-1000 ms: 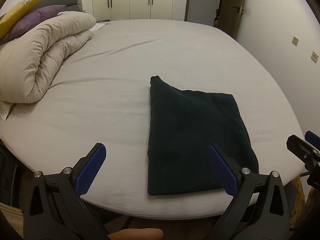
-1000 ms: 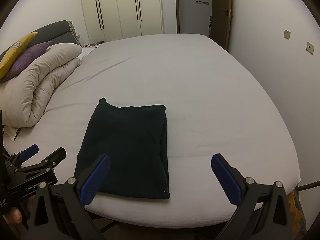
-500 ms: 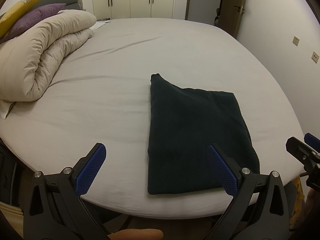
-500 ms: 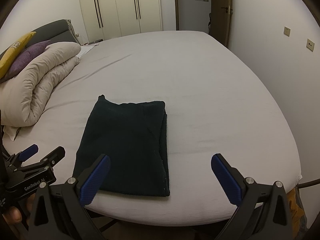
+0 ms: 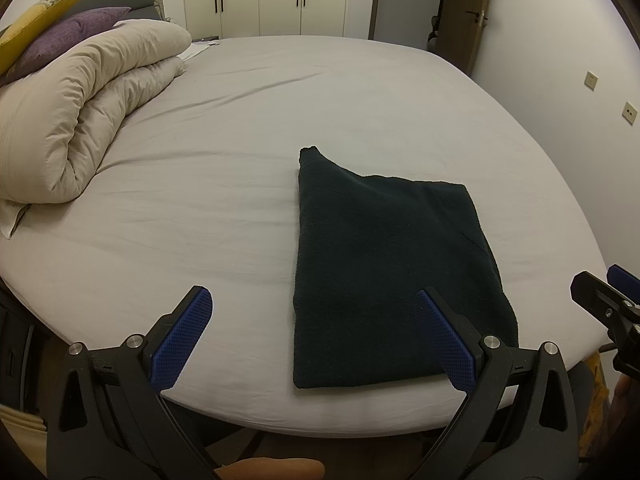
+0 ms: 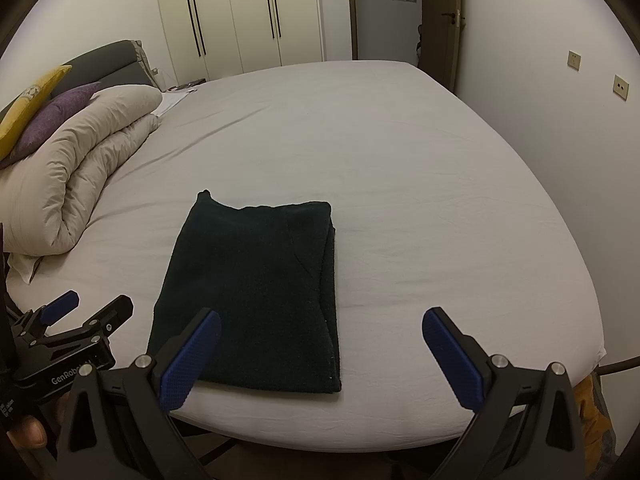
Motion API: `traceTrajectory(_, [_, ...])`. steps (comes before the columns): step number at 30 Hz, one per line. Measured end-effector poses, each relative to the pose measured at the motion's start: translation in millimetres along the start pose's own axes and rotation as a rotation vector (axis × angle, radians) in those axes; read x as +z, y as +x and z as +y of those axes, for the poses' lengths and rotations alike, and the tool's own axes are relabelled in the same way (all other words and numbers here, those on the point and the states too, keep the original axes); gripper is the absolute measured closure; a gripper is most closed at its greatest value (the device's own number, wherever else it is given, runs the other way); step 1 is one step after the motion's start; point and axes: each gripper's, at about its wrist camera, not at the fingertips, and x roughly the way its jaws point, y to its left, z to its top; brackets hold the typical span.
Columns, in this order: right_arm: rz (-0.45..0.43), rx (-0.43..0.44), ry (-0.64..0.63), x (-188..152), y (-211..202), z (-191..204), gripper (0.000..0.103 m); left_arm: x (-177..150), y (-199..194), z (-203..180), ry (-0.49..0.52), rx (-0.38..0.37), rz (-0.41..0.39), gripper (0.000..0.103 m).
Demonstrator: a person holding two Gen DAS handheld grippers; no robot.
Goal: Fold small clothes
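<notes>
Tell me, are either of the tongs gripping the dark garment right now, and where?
Nothing is held. Both the left tongs and right tongs are open with nothing between their pads; the folded dark garment lies free on the bed.

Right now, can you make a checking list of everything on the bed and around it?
Surface: bed with a grey sheet, lightly creased.
Job's things: dark garment, folded into a rectangle, lying flat near the front edge.
Clutter: rolled beige duvet at the left; purple cushion and yellow cushion behind it.
Grippers: left gripper open, holding nothing; right gripper open, holding nothing; neither touches the garment.
Cables: nothing seen.
Surroundings: wardrobe doors, a door, wall sockets.
</notes>
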Motion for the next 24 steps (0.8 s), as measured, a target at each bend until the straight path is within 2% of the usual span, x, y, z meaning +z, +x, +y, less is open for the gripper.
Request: traceTrajectory(24, [0.002,0.001,0.000,-0.5,-1.9,3.1,0.000,-1.9,0.5,-0.6,0.002,0.001,0.003,0.000])
